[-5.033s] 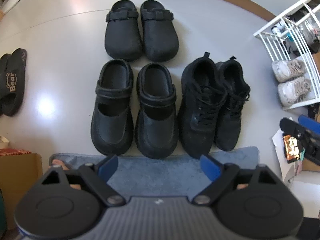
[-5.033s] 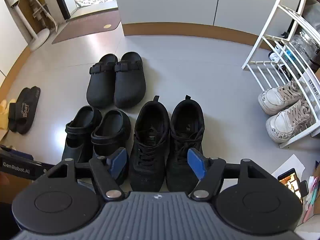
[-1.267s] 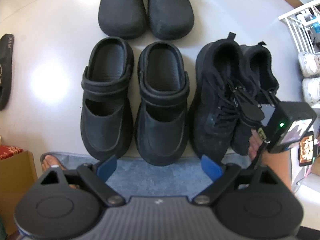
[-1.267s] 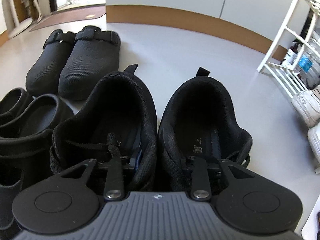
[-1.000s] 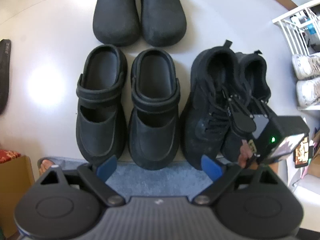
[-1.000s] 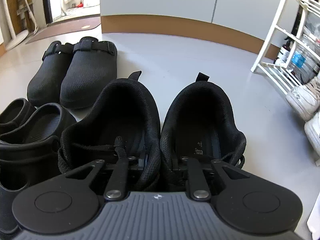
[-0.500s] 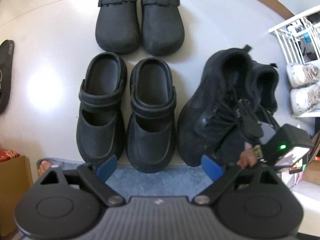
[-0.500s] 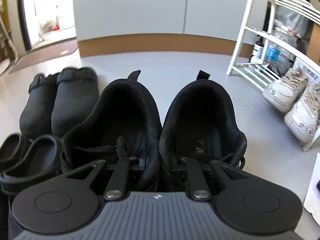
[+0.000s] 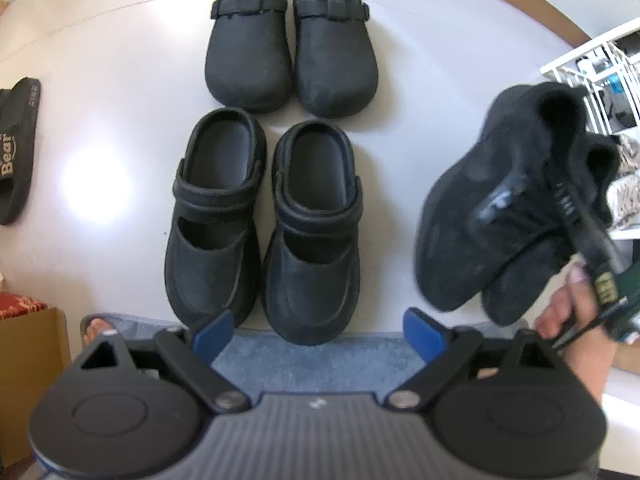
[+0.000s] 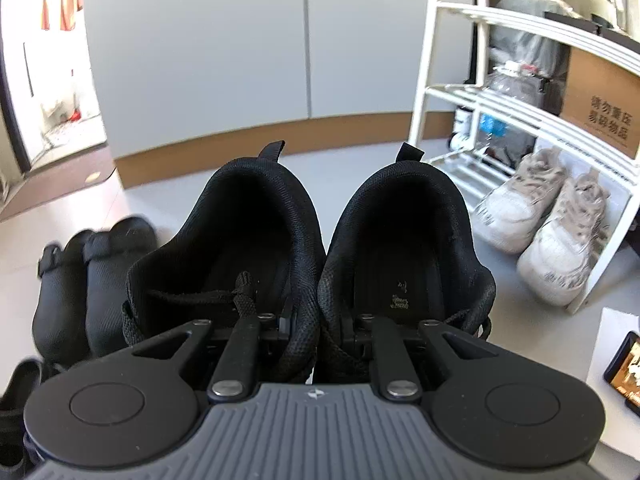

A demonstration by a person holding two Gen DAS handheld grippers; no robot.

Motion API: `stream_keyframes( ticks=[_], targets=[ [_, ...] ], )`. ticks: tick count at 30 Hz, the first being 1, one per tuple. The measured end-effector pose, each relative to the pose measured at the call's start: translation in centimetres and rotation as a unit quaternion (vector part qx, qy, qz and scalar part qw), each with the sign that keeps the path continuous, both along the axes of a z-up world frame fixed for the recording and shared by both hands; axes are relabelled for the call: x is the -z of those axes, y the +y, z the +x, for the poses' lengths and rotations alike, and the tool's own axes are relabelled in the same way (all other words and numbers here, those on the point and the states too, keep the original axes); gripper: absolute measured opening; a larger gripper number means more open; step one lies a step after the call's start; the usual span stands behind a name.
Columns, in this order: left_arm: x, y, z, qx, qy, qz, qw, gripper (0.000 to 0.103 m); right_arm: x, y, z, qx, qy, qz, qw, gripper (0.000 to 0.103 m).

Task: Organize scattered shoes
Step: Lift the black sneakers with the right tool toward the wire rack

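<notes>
Since a second ago the pair of black lace-up mesh sneakers [image 9: 500, 216] has left its place on the pale grey floor [image 9: 120, 120] beside the strapped clogs and now hangs tilted in the air to the right, near the white wire shoe rack [image 10: 500, 100].

The rack holds a pair of worn white trainers [image 10: 552, 224] on its lowest shelf. On the floor, the pair of black rubber clogs with heel straps [image 9: 264, 216] stands side by side just ahead of a blue mat [image 9: 312, 356], and the pair of black closed-toe clogs with buckled straps [image 9: 290, 40] sits beyond them. A black slide sandal [image 9: 18, 148] lies well apart at the left edge.

The right claw [image 10: 316, 328] is pinched tight on the touching inner walls of the two sneakers, one finger inside each shoe. The left claw [image 9: 318, 326] stands wide and empty, pointing down over the mat.
</notes>
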State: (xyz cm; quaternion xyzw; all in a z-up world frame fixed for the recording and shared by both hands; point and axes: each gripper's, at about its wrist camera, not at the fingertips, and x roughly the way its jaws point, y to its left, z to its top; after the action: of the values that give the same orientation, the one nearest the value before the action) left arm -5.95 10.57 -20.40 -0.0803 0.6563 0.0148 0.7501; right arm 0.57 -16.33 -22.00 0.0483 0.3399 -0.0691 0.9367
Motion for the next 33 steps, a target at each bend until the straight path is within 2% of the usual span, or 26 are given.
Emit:
stream_keyframes(
  ticks=[8, 12, 18, 24, 33],
  targets=[
    [-0.1, -0.3, -0.1, 0.0, 0.001, -0.003, 1.0, 0.093, -2.5, -4.0, 2.3, 0.033, -0.021, -0.005, 0.999, 0.018],
    [-0.7, -1.0, 0.0, 0.008, -0.007, -0.008, 0.9999, 0.093, -4.1, -7.2, 4.7, 0.049, -0.036, 0.011, 0.998, 0.018],
    [-1.1, -1.5, 0.1, 0.016, -0.014, -0.003, 0.9998, 0.093, -6.1, -11.1, 8.6, 0.08, -0.062, -0.003, 0.995, 0.018],
    [-0.4, -1.2, -0.1, 0.016, 0.0, -0.001, 0.9999, 0.093, -6.2, -15.0, 11.3, 0.12, -0.058, -0.019, 0.991, 0.017],
    [-0.1, -0.6, 0.0, 0.007, 0.007, -0.005, 0.9999, 0.093, -6.4, -18.7, 14.5, 0.158, -0.048, -0.033, 0.986, 0.017]
  ],
)
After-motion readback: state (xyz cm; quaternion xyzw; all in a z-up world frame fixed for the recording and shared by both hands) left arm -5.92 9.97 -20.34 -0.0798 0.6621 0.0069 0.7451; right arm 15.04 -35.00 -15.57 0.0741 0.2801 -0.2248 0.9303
